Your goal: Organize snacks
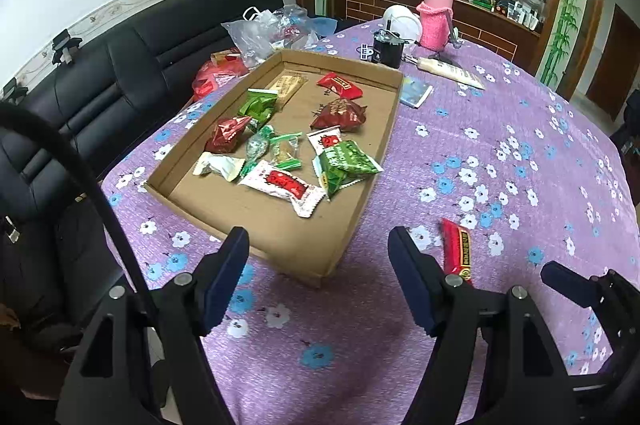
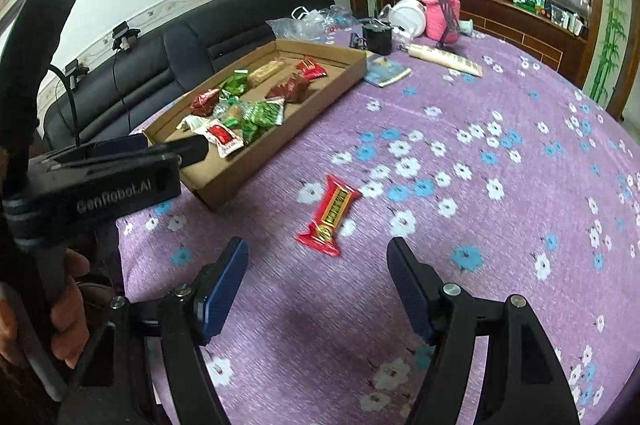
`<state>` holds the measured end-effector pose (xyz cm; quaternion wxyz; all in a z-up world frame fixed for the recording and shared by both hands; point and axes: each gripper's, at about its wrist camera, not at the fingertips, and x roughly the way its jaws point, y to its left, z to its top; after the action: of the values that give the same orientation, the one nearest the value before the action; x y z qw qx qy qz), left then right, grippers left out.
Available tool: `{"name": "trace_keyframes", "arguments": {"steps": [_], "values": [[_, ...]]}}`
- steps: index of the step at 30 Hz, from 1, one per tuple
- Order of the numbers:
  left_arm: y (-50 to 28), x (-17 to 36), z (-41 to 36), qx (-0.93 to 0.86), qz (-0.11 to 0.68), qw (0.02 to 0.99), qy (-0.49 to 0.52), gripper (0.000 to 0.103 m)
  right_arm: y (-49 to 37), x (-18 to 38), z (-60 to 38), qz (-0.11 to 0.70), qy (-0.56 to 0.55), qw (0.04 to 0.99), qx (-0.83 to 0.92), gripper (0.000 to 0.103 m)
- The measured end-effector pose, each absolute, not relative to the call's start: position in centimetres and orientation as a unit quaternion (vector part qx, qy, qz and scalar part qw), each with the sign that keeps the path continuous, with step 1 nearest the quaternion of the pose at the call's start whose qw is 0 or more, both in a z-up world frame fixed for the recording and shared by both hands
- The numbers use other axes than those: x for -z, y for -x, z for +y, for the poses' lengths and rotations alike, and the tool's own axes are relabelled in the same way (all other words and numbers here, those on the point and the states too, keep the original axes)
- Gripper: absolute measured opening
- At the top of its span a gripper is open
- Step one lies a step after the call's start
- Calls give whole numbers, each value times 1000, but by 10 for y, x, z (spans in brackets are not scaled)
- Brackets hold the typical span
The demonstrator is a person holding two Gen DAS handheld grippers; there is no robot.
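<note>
A shallow cardboard tray (image 1: 248, 217) lies on the purple flowered tablecloth and holds several red, green and white snack packets (image 1: 280, 181). My left gripper (image 1: 318, 245) hangs open over the tray's near corner with nothing between its fingers. One red snack bar (image 2: 329, 215) with a gold label lies alone on the cloth, to the right of the tray (image 2: 288, 137). My right gripper (image 2: 317, 253) stands open just short of that bar, not touching it. The same bar (image 1: 456, 249) shows beside the left gripper's right finger. A hand holds the left gripper's handle at the left edge of the right wrist view.
At the table's far end stand a pink knit-covered bottle (image 1: 436, 21), a black cup (image 1: 387, 51), a white lid (image 1: 402, 19), a cream tube (image 1: 452, 71) and a small booklet (image 1: 416, 91). Plastic bags (image 1: 264, 33) sit behind the tray. A black sofa (image 1: 120, 65) runs along the left.
</note>
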<state>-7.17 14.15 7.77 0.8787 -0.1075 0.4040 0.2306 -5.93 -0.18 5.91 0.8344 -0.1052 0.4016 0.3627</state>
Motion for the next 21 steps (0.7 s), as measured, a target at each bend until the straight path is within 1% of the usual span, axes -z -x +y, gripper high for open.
{"name": "trace_keyframes", "arguments": {"steps": [5, 12, 16, 21], "values": [[78, -79, 157, -223, 398, 883, 107, 74, 63, -63, 10, 399, 120, 834, -361, 73], [81, -86, 171, -219, 389, 890, 95, 90, 62, -66, 28, 400, 120, 836, -356, 73], [83, -88, 173, -203, 393, 892, 96, 90, 61, -67, 36, 402, 124, 835, -356, 73], [92, -96, 184, -199, 368, 898, 138, 90, 60, -66, 41, 406, 130, 832, -354, 73]]}}
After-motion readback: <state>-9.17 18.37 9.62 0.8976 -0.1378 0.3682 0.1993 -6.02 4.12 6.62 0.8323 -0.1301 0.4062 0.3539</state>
